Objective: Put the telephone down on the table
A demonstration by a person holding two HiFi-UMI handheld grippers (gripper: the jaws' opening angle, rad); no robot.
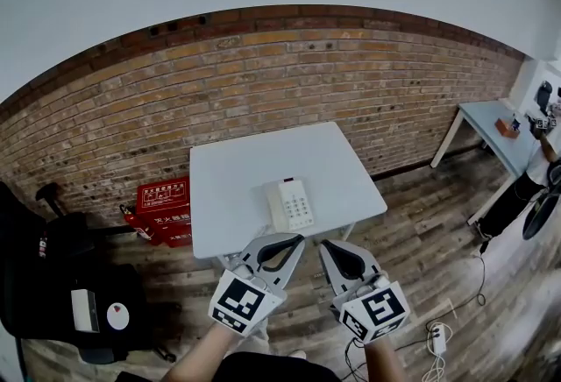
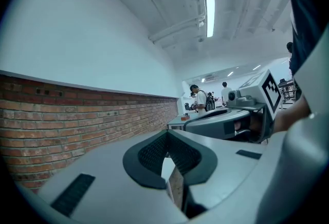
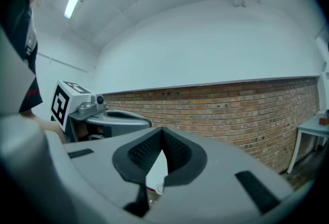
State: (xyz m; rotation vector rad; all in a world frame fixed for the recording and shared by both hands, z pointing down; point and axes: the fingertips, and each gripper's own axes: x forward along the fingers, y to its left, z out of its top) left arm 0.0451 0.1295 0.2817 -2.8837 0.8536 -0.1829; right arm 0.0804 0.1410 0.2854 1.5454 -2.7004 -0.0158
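Note:
A white desk telephone lies flat on the white table, near its front edge, handset on the left and keypad on the right. My left gripper hovers just below the table's front edge, shut and empty. My right gripper hangs beside it, also shut with nothing held. Both point up toward the phone without touching it. In the left gripper view the left gripper shows closed tips against the brick wall, with the other gripper to its right. In the right gripper view the right gripper is closed too.
A brick wall runs behind the table. Red boxes sit on the floor to the table's left, with a black bag and stand nearer me. A second white table and a person stand at far right. Cables lie on the wooden floor.

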